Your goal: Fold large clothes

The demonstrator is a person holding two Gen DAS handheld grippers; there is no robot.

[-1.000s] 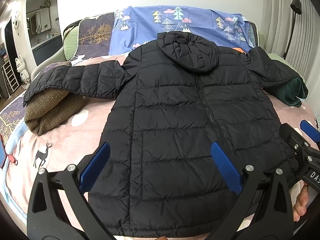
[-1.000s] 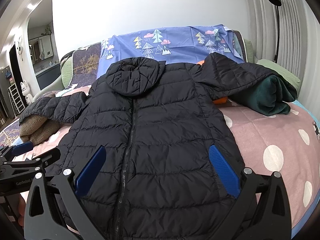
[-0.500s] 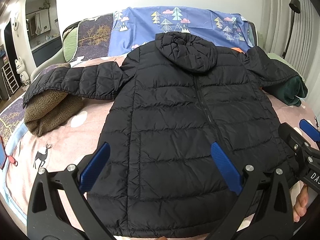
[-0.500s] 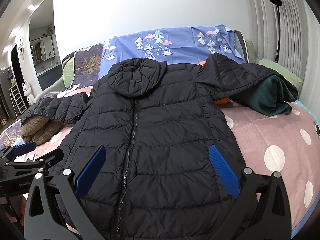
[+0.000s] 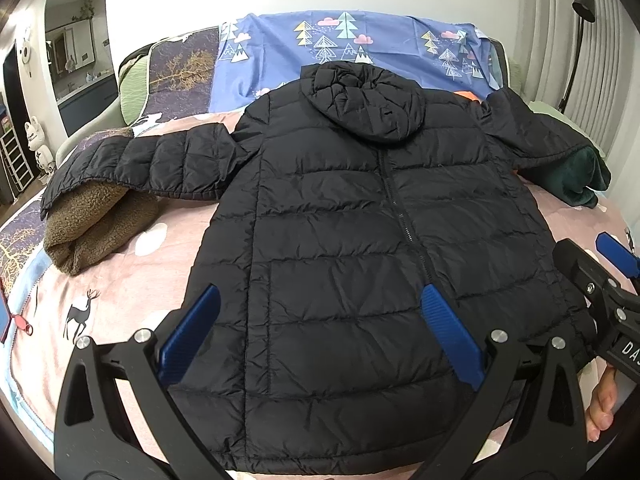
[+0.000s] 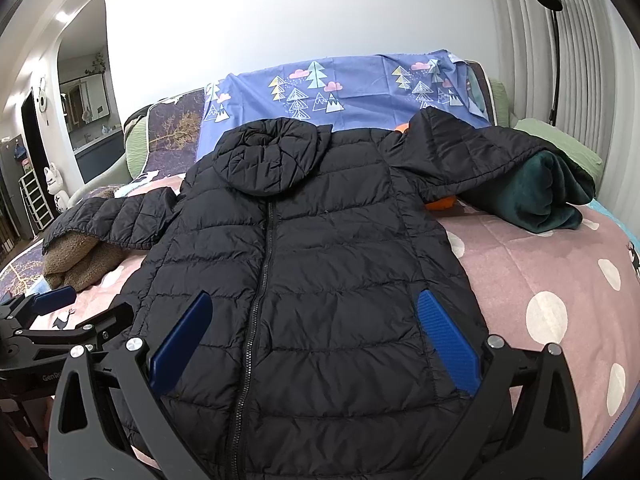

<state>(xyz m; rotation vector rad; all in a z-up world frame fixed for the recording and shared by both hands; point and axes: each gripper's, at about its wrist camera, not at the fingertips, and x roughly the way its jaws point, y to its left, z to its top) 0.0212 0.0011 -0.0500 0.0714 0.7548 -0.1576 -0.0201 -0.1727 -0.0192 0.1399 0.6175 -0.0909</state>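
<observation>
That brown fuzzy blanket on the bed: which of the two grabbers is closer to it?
Left. The left gripper hovers open over the jacket's hem on the brown blanket's side; the right gripper sits farther across, toward the green blanket.

One black puffer jacket, one brown fleece bundle, one green bundle.

Black quilted jacket on a pink dotted bedspread, beside a brown fleece and dark green blanket.
</observation>
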